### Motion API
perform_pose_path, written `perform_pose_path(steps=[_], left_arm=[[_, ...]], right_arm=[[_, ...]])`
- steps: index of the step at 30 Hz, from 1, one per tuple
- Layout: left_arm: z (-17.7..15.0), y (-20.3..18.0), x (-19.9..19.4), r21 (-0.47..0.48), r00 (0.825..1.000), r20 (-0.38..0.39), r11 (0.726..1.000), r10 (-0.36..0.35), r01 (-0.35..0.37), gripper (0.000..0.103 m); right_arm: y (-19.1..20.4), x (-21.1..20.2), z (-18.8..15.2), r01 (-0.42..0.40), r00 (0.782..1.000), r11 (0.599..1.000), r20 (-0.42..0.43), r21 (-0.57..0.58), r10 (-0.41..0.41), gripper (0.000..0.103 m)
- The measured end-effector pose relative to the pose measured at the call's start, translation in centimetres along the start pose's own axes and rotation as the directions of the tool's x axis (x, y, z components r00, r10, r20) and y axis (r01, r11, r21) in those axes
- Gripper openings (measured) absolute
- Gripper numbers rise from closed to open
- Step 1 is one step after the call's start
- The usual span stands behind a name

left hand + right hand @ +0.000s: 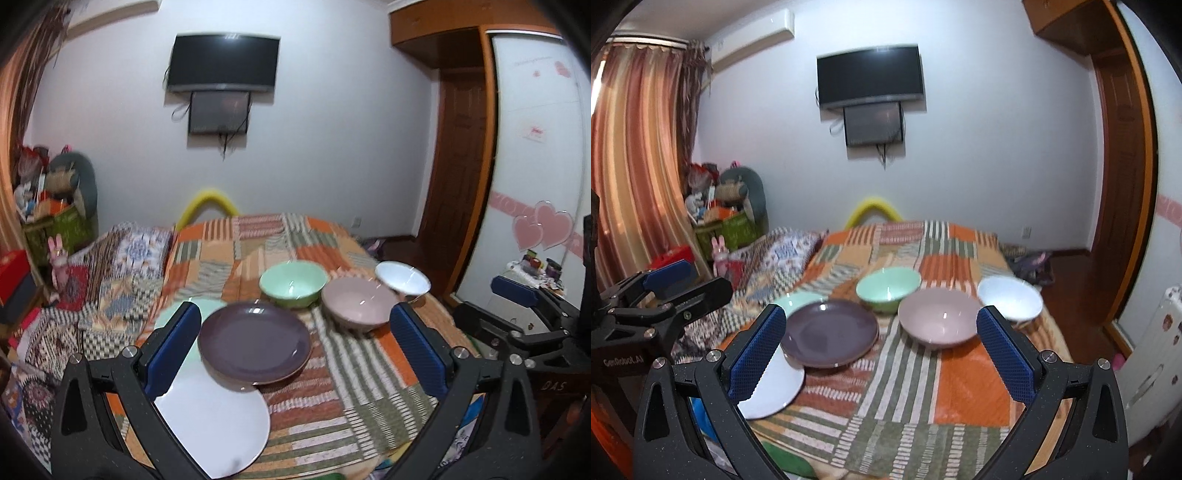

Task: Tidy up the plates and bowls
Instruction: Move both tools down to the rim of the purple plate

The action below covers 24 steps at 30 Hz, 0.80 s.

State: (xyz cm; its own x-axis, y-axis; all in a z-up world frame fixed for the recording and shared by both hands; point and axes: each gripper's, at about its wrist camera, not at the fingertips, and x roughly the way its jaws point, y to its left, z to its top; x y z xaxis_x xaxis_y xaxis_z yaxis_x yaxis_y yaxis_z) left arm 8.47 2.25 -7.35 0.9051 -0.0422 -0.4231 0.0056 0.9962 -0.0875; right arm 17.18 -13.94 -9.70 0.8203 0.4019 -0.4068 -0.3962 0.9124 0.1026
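Observation:
Dishes sit on a patchwork quilt (369,387) on a bed. A purple plate (255,339) rests partly on a white plate (218,417), and a mint plate (207,306) peeks out behind them. Further back stand a green bowl (293,282), a pink bowl (356,308) and a white bowl (402,280). My left gripper (295,307) hovers open over the purple plate and holds nothing. My right gripper (881,311) is open and empty, framing the purple plate (829,332) and pink bowl (940,317). The green bowl (888,288) and white bowl (1010,299) lie beyond it.
A folded patterned blanket (122,266) lies left of the dishes. Boxes and toys (55,214) crowd the far left corner. A wardrobe (535,147) and a wooden door (458,155) stand on the right. A TV (221,62) hangs on the back wall.

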Motion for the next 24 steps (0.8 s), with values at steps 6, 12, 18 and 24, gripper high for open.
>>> perform_pose_path(steps=[6,12,18,24], left_arm=[[-1.0,3.2,4.6,-0.046,0.995,-0.098,0.999,0.023,-0.028,0.102],[-2.0,6.2,9.1,-0.055,0.980,-0.187,0.996,0.061,-0.072,0.087],[-2.4,9.1,13.6,-0.052,0.965,-0.250,0.994,0.084,-0.099,0.077],[-3.1,11.8,17.7,-0.036,0.946,-0.311,0.994,0.088,-0.104,0.055]], right_arm=[[-1.1,3.8,-0.9,0.003,0.996,1.000,-0.091,0.031,0.000,0.103],[-1.5,7.5,-1.0,0.000,0.985,0.999,-0.174,0.044,0.008,0.091],[-1.2,11.4,-1.2,-0.016,0.973,0.999,-0.228,0.029,0.022,0.076],[-0.5,15.4,-1.6,-0.045,0.951,0.999,-0.307,0.011,0.046,0.053]])
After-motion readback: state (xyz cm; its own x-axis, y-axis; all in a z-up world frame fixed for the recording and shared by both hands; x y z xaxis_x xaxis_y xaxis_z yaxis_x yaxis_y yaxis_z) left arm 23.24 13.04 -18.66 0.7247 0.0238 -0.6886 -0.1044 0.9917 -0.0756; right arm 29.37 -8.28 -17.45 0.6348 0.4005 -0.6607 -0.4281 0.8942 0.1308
